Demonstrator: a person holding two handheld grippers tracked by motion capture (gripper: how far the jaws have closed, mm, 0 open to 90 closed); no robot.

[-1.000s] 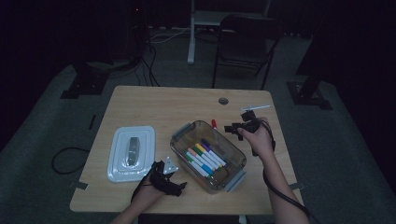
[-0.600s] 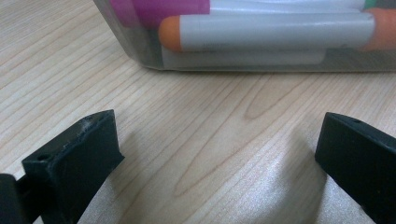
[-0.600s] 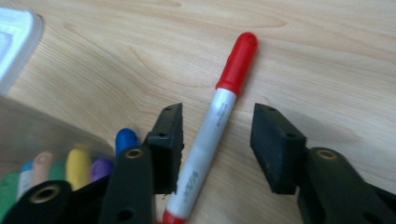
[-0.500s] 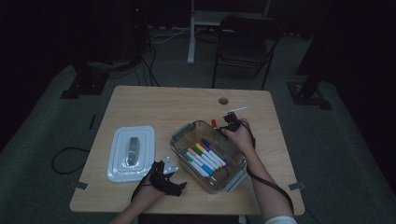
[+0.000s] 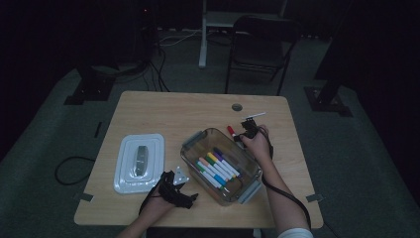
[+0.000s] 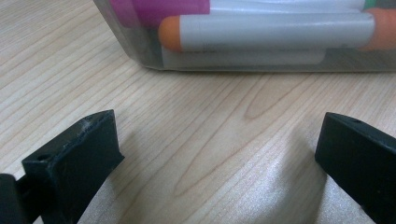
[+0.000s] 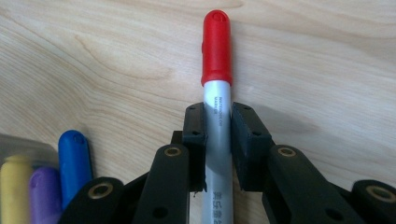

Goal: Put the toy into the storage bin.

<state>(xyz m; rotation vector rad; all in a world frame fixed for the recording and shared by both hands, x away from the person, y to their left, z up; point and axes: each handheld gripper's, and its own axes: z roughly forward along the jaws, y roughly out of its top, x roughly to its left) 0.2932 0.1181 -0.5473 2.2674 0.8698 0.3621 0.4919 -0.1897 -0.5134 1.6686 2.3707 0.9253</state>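
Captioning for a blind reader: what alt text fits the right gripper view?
The right gripper has its two black jaws shut on a grey marker with a red cap lying on the pale wooden table. Blue, purple and yellow marker caps sit at lower left.

The marker (image 7: pixel 216 84) has a red cap and a grey-white barrel with small print. It lies flat on the wooden table, just beyond the far right rim of the clear container (image 5: pixel 190 144) holding other markers.

You've got a pale matt wood-grain table (image 7: pixel 93 56), a red-capped marker (image 7: pixel 217 84) w/ smooth glossy plastic, clear glossy container (image 5: pixel 221 166), matt black jaws.
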